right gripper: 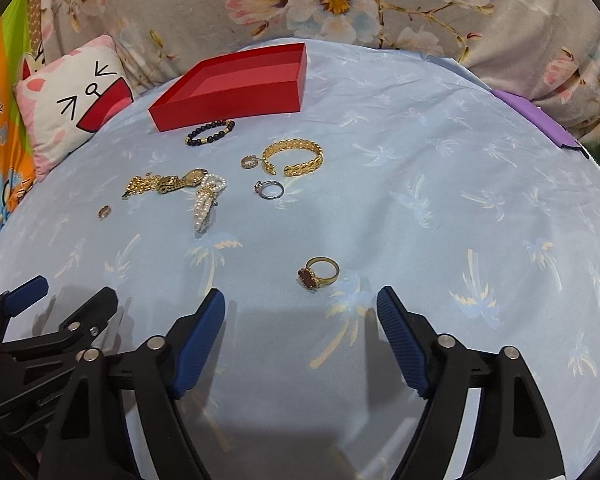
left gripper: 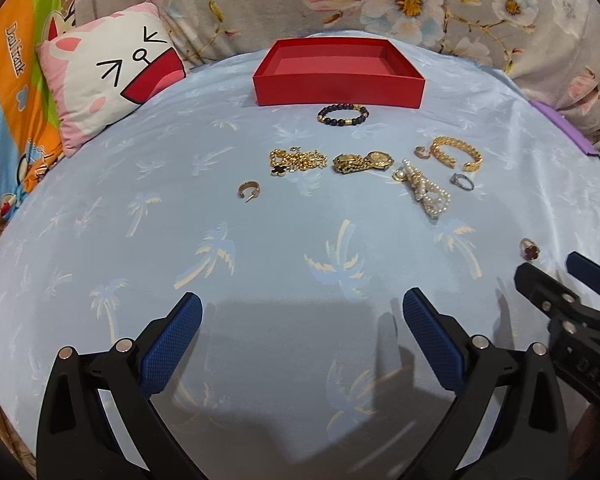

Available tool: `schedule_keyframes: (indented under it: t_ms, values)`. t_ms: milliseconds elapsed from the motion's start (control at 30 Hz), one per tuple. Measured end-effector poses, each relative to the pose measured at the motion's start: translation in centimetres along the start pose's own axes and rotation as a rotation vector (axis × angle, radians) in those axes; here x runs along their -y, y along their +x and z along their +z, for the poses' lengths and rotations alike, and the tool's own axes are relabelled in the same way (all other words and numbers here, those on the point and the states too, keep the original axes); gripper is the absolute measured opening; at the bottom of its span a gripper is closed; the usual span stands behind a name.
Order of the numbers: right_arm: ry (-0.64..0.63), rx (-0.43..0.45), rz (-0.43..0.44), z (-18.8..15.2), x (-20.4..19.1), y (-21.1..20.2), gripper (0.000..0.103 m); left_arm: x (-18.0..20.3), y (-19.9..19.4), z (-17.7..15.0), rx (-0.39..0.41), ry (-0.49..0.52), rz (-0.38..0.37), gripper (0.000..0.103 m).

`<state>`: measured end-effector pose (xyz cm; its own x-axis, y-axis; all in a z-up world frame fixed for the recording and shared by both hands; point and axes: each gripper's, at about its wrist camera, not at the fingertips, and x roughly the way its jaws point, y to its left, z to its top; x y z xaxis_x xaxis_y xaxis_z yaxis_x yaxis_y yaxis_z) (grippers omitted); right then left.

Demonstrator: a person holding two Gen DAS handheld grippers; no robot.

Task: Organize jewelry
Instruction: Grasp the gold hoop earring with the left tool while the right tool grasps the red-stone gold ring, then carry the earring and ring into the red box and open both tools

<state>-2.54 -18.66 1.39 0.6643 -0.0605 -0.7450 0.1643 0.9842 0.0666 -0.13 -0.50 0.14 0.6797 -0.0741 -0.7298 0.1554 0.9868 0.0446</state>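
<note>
Jewelry spread on my blue palm-print sheet, red box (left gripper: pixel 339 89) empty.

From the left wrist view, my left gripper (left gripper: pixel 302 330) hangs wide over bare sheet (left gripper: pixel 100 216); beaded bracelet (left gripper: pixel 342 114) lies just before the box, gold watch (left gripper: pixel 363 162) nearer me. From the right wrist view, my right gripper (right gripper: pixel 301 322) gapes, holding nothing, red-stone ring (right gripper: pixel 318 272) just beyond its tips, gold cuff (right gripper: pixel 293 157) farther.

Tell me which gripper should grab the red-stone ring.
Right. The red-stone ring lies just ahead of the open right gripper, nearly between its fingers. The left gripper is open too, but the ring sits off to its side.
</note>
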Motion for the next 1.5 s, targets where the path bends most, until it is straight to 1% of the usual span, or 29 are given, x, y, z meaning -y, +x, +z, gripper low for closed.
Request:
schedule_keyframes:
  t_ms: [67,133,167,233,367,433,500,533,700,767,833,900,967,1033,1133,1200,1233,1300,1367,1400,1467,1500]
  values:
    - [0.005,-0.012,-0.009,0.3,0.1,0.4,0.067,-0.4,0.0,0.0,-0.003,-0.006,-0.020,0.098]
    - [0.015,-0.032,-0.010,0.6,0.4,1.0,0.056,-1.0,0.1,0.2,-0.007,-0.015,-0.003,0.098]
    - [0.019,-0.040,-0.008,0.7,0.6,1.3,0.053,-1.3,0.1,0.2,-0.002,-0.024,0.002,0.098]
    - [0.016,-0.042,-0.014,0.9,0.5,1.5,0.046,-2.6,0.0,0.5,0.003,-0.062,0.010,0.098]
    - [-0.003,-0.044,-0.025,1.5,0.1,2.0,0.034,-5.3,0.5,1.4,-0.012,-0.125,-0.009,0.098]
    - [-0.010,-0.045,-0.025,1.6,-0.1,2.2,0.023,-6.4,1.1,2.1,-0.025,-0.129,0.002,0.098]
    - [-0.010,-0.044,-0.019,1.8,0.0,2.3,0.020,-6.9,1.7,2.7,-0.033,-0.107,0.034,0.098]
    - [-0.007,-0.043,-0.020,1.9,0.0,2.3,0.020,-7.1,2.0,3.1,-0.035,-0.095,0.043,0.098]
    - [0.005,-0.041,-0.008,2.1,0.2,2.5,0.019,-7.6,3.8,5.2,-0.043,-0.075,0.017,0.097]
    - [0.009,-0.042,-0.002,2.1,0.3,2.5,0.019,-7.5,4.5,5.9,-0.040,-0.063,0.011,0.088]
    - [0.014,-0.042,0.007,2.2,0.4,2.5,0.019,-7.2,5.4,6.6,-0.047,-0.055,-0.004,0.083]
    - [0.019,-0.042,0.015,2.2,0.5,2.6,0.019,-6.9,6.2,6.9,-0.059,-0.051,-0.019,0.081]
    - [0.022,-0.042,0.017,2.2,0.5,2.6,0.019,-6.6,6.9,6.9,-0.067,-0.044,-0.028,0.071]
    - [0.024,-0.042,0.018,2.2,0.5,2.6,0.019,-6.3,7.5,6.9,-0.072,-0.039,-0.024,0.067]
    - [0.024,-0.041,0.019,2.1,0.5,2.6,0.019,-6.0,7.5,6.9,-0.056,-0.026,-0.012,0.058]
    - [0.026,-0.041,0.023,2.2,0.5,2.6,0.019,-6.0,7.5,7.0,-0.051,-0.029,-0.015,0.051]
    - [0.026,-0.040,0.025,2.2,0.5,2.7,0.019,-6.0,7.5,7.0,-0.049,-0.030,-0.015,0.045]
    - [0.023,-0.041,0.027,2.4,0.5,2.8,0.019,-6.0,7.5,7.1,-0.047,-0.026,-0.017,0.040]
    - [0.016,-0.041,0.029,2.5,0.4,2.9,0.019,-5.8,7.4,7.1,-0.044,-0.019,-0.019,0.028]
    - [0.014,-0.042,0.030,2.5,0.3,2.9,0.019,-5.8,7.4,7.1,-0.043,-0.016,-0.021,0.025]
    - [0.013,-0.042,0.032,2.6,0.3,3.0,0.019,-5.8,7.4,7.1,-0.042,-0.016,-0.025,0.016]
    - [0.012,-0.042,0.032,2.7,0.3,3.0,0.019,-5.8,7.3,7.0,-0.041,-0.018,-0.030,0.016]
